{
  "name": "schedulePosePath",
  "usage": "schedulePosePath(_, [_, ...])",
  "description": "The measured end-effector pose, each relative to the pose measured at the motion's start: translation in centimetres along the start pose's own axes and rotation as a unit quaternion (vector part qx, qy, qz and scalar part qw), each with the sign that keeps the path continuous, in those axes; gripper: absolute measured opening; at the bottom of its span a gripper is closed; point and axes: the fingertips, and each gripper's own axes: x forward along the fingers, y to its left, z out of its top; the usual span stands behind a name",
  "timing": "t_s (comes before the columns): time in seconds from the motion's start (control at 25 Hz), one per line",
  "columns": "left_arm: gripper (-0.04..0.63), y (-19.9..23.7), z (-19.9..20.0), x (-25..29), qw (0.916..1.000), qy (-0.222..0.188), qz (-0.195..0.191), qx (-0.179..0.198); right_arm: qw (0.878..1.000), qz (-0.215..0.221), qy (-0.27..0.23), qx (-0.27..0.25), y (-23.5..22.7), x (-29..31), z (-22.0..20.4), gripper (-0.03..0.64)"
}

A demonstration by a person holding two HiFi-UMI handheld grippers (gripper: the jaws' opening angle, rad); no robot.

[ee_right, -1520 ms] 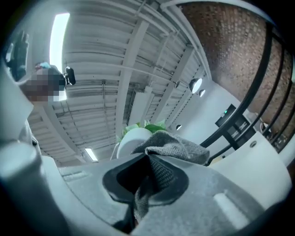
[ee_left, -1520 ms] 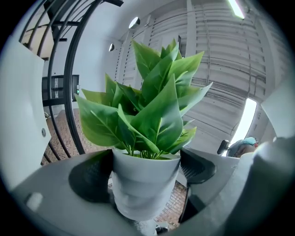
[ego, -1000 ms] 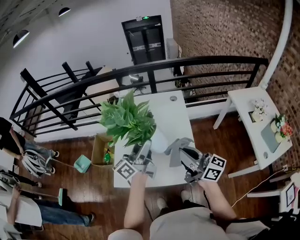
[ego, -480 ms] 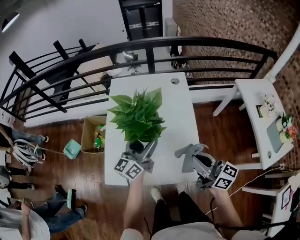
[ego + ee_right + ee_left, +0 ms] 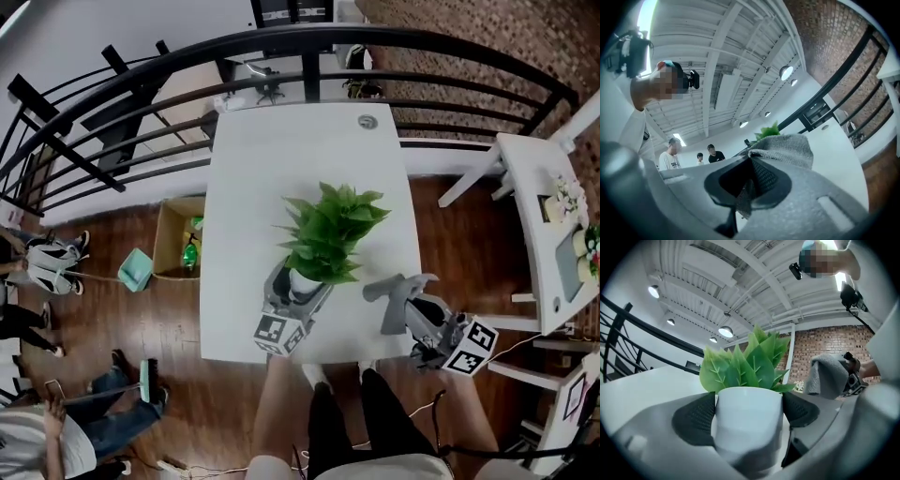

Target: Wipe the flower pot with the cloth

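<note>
The white flower pot (image 5: 307, 277) with a leafy green plant (image 5: 333, 225) is over the near part of the white table (image 5: 253, 169). My left gripper (image 5: 298, 292) is shut on it. In the left gripper view the black pads (image 5: 693, 418) press both sides of the pot (image 5: 747, 420). Its base is hidden, so I cannot tell whether it rests on the table. To the right, my right gripper (image 5: 410, 307) is shut on a grey cloth (image 5: 394, 286). The cloth (image 5: 787, 150) drapes over the jaws in the right gripper view, a little apart from the pot.
A black railing (image 5: 281, 56) runs behind the table's far edge. A second white table (image 5: 553, 234) with flowers stands to the right. On the wooden floor to the left sits a cardboard box (image 5: 178, 248), with people beyond it. The person's legs stand at the table's near edge.
Both grippers have come down toward the table, the left one bringing the pot with it and rolling it more upright. The cloth stays in the right gripper.
</note>
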Motion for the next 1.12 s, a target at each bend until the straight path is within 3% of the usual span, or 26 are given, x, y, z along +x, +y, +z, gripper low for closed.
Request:
schedulePosePath(0.24, [0.477, -0.8, -0.8, -2.6, 0.9998, 0.008, 0.005, 0.017, 1.000, 0.006, -0.015, 0.004, 0.6, 0.2, 0.6, -0.003])
schedulePosePath(0.64, [0.476, -1.1, -2.4, -5.1, 0.9989, 0.040, 0.020, 0.011, 1.000, 0.012, -0.023, 0.002, 2.6, 0.5, 0.8, -0.003])
schedulePosePath(0.96, [0.494, -2.2, -5.1, -7.2, 0.9949, 0.098, 0.008, 0.022, 0.999, -0.006, -0.032, 0.002, 5.4, 0.0, -0.2, -0.003])
schedulePosePath(1.12, [0.502, -3.8, -5.6, -10.4, 0.9932, 0.115, 0.015, 0.008, 0.999, -0.032, -0.018, -0.033, 8.1, -1.6, -0.9, -0.003])
